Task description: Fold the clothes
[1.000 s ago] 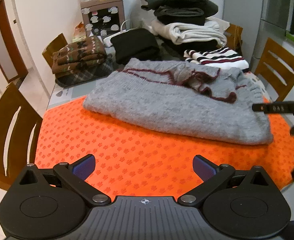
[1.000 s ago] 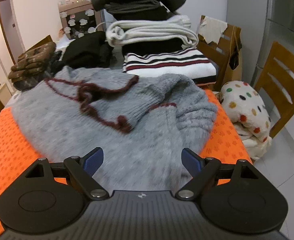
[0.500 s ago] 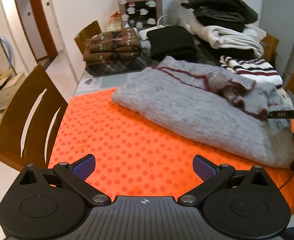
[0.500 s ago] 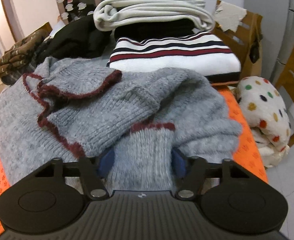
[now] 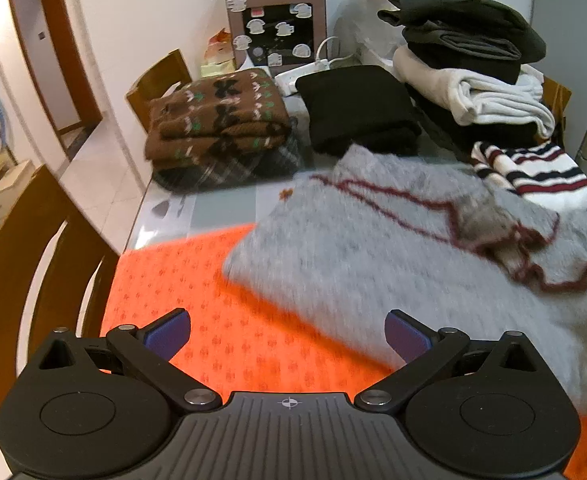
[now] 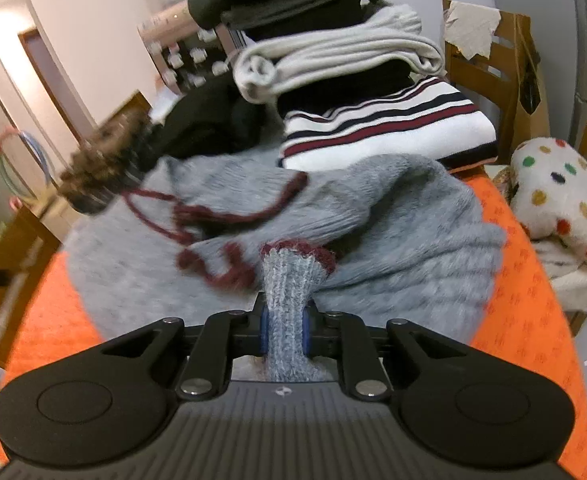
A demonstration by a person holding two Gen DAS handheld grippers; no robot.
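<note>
One grey sweater (image 6: 393, 240), maroon-trimmed, apparently loosely folded, cuff (image 6: 289, 280) pinched.

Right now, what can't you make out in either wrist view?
- Left wrist: the grey sweater is motion-blurred, and its right end is cut off by the frame edge.
- Left wrist: the right claw is out of frame.
- Right wrist: the rest of the sleeve cuff is hidden behind the right claw that pinches it.
- Right wrist: the brown patterned pile at left is smeared; pattern unreadable.
- Right wrist: the top of the clothes stack is cropped.
</note>
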